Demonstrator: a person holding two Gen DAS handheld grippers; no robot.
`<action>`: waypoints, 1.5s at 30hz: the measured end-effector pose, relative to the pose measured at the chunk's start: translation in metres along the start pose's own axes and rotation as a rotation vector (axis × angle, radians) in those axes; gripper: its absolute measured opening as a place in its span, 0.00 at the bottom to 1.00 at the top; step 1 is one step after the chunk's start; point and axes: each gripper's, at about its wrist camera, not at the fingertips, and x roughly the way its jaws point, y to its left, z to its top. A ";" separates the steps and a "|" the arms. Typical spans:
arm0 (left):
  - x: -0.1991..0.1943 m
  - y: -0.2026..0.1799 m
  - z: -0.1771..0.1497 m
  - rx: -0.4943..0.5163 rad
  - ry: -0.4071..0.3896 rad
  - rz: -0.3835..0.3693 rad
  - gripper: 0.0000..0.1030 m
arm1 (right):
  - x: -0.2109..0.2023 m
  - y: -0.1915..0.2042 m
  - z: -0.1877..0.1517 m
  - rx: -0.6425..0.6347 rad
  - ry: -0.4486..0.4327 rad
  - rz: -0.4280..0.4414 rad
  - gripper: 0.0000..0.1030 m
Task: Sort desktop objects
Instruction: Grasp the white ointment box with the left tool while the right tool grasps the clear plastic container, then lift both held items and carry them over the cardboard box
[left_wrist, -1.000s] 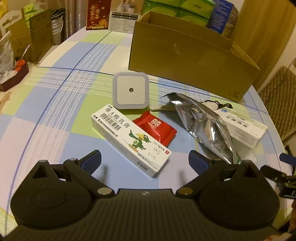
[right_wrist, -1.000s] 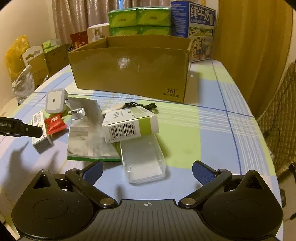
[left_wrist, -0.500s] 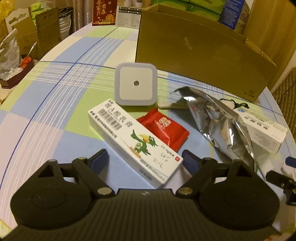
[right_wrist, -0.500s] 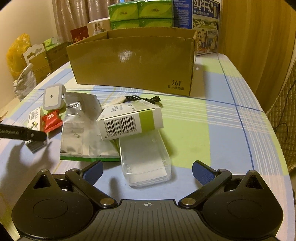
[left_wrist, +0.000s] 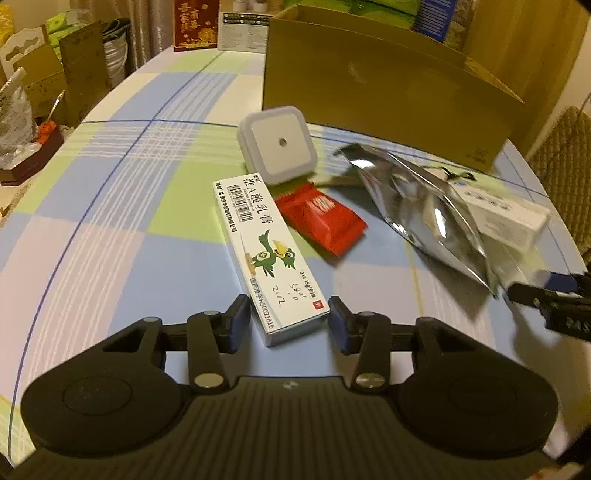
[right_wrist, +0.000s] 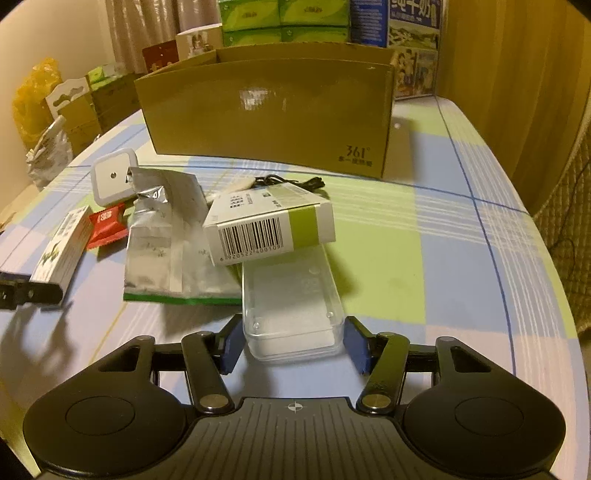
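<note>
A: While the left gripper is closing, what sits between its jaws?

B: The near end of the white ointment carton with the green bird on it. One blue pad is right at the carton's left edge, and the other stands just off its right corner, so I can't call it a grip. The carton lies flat on the checked tablecloth.

A: And the right gripper?

B: Closing too, with the near end of the clear plastic case between its jaws. A thin gap shows at the right pad (the left one is hard to judge).

A: What lies around them?

B: A red snack packet lies beside the carton, and a white square night light overlaps the carton's far end. A silver foil pouch lies between the packet and the case. A white and green barcoded box rests across the far end of the case, tilted, with a black cable behind it. An open cardboard box stands farther back
</note>
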 end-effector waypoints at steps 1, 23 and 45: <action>-0.003 -0.001 -0.003 0.002 0.005 -0.004 0.39 | -0.002 0.001 -0.002 0.006 0.005 -0.006 0.53; -0.034 -0.027 -0.039 0.082 0.018 -0.046 0.51 | -0.042 0.027 -0.043 0.088 -0.018 -0.040 0.70; -0.003 -0.034 -0.024 0.161 -0.010 -0.004 0.43 | -0.022 0.034 -0.038 0.019 -0.047 -0.059 0.53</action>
